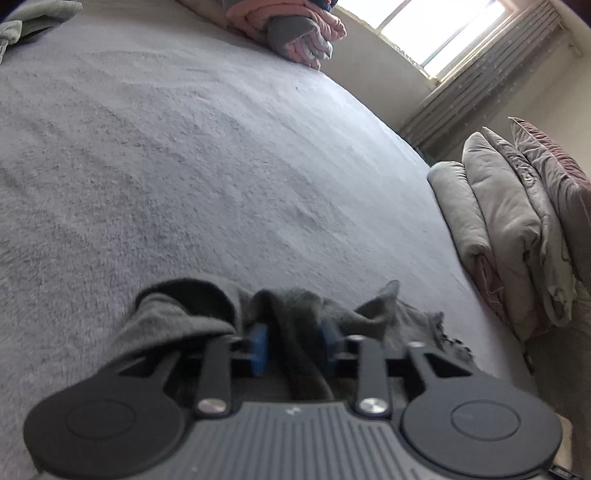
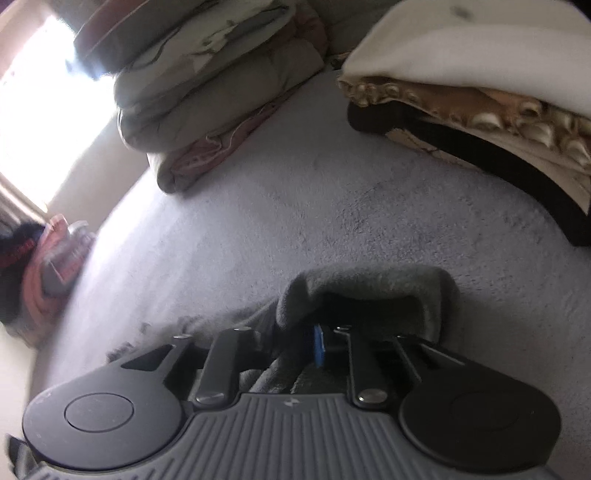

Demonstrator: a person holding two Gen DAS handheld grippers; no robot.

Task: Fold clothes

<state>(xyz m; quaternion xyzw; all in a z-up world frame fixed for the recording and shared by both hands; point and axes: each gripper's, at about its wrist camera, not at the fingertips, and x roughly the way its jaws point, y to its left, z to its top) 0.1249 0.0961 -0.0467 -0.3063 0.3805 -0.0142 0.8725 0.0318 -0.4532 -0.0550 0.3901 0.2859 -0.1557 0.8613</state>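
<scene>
Grip status: my left gripper (image 1: 295,343) points low along the bed (image 1: 184,166), its blue-padded fingers (image 1: 258,345) drawn in on a fold of the dark grey garment (image 1: 173,317), which passes between them and runs back toward the body of the tool. My right gripper (image 2: 295,343) sits at a similar shallow angle. One blue pad (image 2: 318,345) is visible; the same grey cloth (image 2: 369,284) bunches over and around the fingers and hides the other one, so I read the gripper as closed on the fabric. The garment lies on the bed surface directly at both sets of fingertips, with a frayed edge trailing to the side in each view.

Clearance: the grey fleece cover ahead of both grippers is open. In the left view, a stack of folded quilts (image 1: 517,229) borders the bed on the right, and a pile of pink and grey clothes (image 1: 295,29) lies at the far edge below a window (image 1: 443,29). In the right view, cream and brown bedding (image 2: 480,92) occupies the far right, well apart from the garment.
</scene>
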